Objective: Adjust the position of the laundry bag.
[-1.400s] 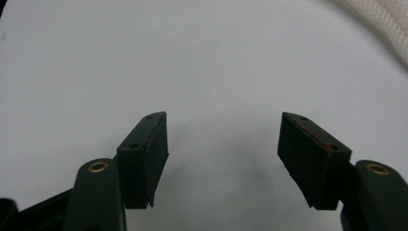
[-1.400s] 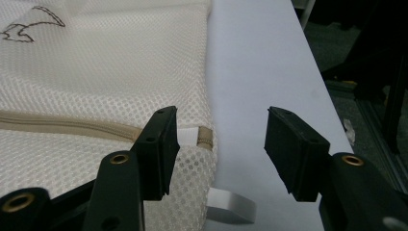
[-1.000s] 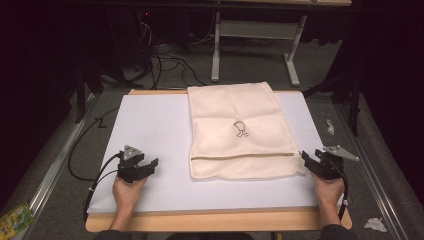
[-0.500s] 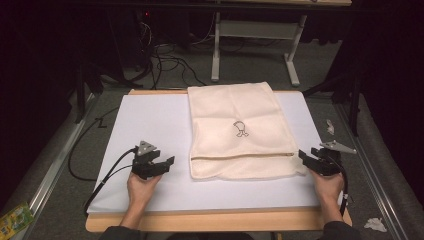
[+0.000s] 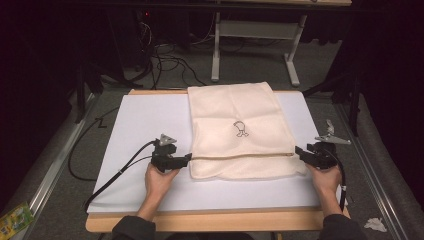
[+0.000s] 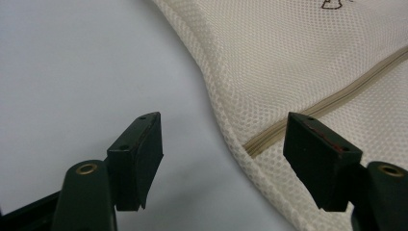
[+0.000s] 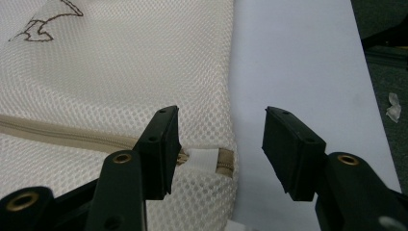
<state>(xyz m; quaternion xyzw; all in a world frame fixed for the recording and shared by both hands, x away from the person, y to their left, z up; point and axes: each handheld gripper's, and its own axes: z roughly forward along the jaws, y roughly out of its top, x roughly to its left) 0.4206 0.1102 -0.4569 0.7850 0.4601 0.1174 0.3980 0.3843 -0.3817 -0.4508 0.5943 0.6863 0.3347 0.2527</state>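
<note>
One cream mesh laundry bag (image 5: 239, 131) with one zipper (image 6: 327, 103) lies on one white-topped counter (image 5: 145, 122), flanked by two handheld grippers, one left gripper (image 5: 188, 158) and one right gripper (image 5: 298, 149) of the bag.

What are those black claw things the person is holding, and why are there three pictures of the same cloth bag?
They are grabbers, one in each hand, with two black jaws that squeeze like tongs. The high view comes from a camera above the table. It shows the left gripper and the right gripper at either side of a cream mesh bag with a zipper and a small drawing. The other two pictures come from small cameras riding on the grabbers, looking along their jaws. The left gripper's jaws have just been opening and the right's closing slightly. Both stand open at the bag's edges near the zipper ends. Nothing is held yet.
</note>
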